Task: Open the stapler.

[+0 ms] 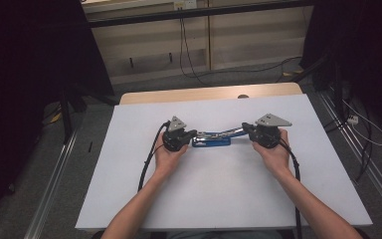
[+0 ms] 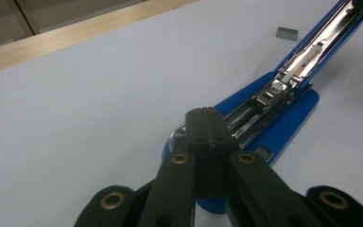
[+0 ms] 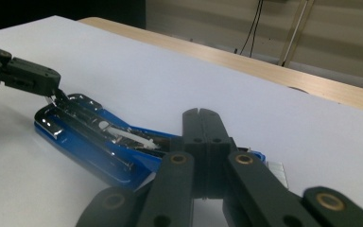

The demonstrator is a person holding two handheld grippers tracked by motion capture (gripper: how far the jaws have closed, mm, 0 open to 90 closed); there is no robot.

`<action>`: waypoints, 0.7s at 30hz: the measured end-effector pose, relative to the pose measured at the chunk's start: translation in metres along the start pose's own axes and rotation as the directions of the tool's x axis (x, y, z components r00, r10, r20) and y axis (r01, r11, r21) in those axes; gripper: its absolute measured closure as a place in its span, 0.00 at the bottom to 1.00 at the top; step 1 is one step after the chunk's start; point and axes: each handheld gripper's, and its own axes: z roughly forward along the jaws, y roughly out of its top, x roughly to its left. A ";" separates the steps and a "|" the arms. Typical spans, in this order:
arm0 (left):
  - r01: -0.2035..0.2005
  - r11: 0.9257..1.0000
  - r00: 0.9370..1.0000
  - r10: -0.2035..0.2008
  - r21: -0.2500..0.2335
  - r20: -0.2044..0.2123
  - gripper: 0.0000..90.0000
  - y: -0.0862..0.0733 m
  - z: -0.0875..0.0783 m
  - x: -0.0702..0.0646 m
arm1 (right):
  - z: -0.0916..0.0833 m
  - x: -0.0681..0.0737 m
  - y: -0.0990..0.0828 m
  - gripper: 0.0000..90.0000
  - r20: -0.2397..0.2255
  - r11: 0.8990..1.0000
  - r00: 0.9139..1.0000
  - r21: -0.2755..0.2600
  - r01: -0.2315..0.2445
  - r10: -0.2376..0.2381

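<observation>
High view: blue stapler lies open w/ long axis running L–R btwn left gripper & right gripper, both jaws together, one at each end.

We record one table with a white top and a pale wooden strip showing along its far edge. A small round mark sits in that strip, right of centre. Directly on the white top we note a blue stapler, near the middle, its base flat and its metal magazine arm swung open and raised toward the right. In the left gripper view a small grey block of staples lies on the white top just beside the opened arm, apart from the blue base.
</observation>
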 end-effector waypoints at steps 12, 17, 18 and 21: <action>0.002 1.000 1.000 -0.002 0.001 -0.003 1.00 0.000 0.000 0.000 | 0.003 -0.003 -0.008 1.00 0.006 0.999 1.000 0.036 -0.003 0.003; 0.002 1.000 1.000 -0.002 0.003 -0.004 1.00 0.001 0.000 0.000 | 0.004 -0.005 -0.012 1.00 0.005 0.999 1.000 0.053 -0.008 0.008; 0.004 1.000 1.000 -0.004 0.004 -0.003 1.00 0.001 0.000 0.000 | 0.004 -0.006 -0.012 1.00 0.004 0.999 1.000 0.053 -0.012 0.012; 0.007 1.000 1.000 -0.007 0.001 -0.001 1.00 0.001 0.000 0.000 | 0.004 -0.006 -0.012 1.00 0.002 0.998 1.000 0.054 -0.010 0.010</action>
